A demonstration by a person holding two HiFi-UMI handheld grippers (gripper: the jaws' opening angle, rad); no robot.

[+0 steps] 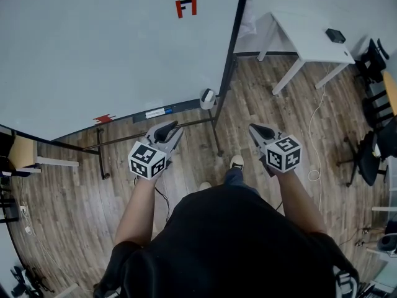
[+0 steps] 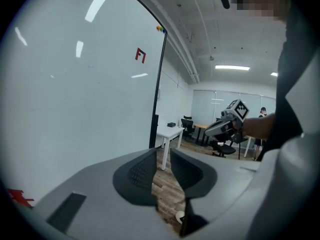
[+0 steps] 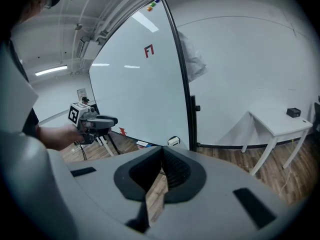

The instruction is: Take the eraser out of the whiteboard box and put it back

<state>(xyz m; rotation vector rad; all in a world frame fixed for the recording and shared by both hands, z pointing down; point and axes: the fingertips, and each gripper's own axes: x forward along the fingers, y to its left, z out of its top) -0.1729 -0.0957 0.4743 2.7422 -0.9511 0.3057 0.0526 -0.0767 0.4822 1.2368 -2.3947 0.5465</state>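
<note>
- The left gripper (image 1: 172, 128) and right gripper (image 1: 254, 129) both have their jaws pressed together on nothing, well short of the whiteboard (image 1: 111, 48).
- A small white box (image 1: 208, 98) sits at the whiteboard's lower right corner; the eraser is presumably inside.
- An eraser is likely light, with a soft face and a stiff back; pinch its long sides.
- The box is too small to show its opening or the eraser itself.

head cam: overhead, steeply down onto whiteboard (image 1: 111, 48) and wood floor (image 1: 186, 160). gripper cams: lower, near level along own jaws, facing same whiteboard; all 3 share it.
</note>
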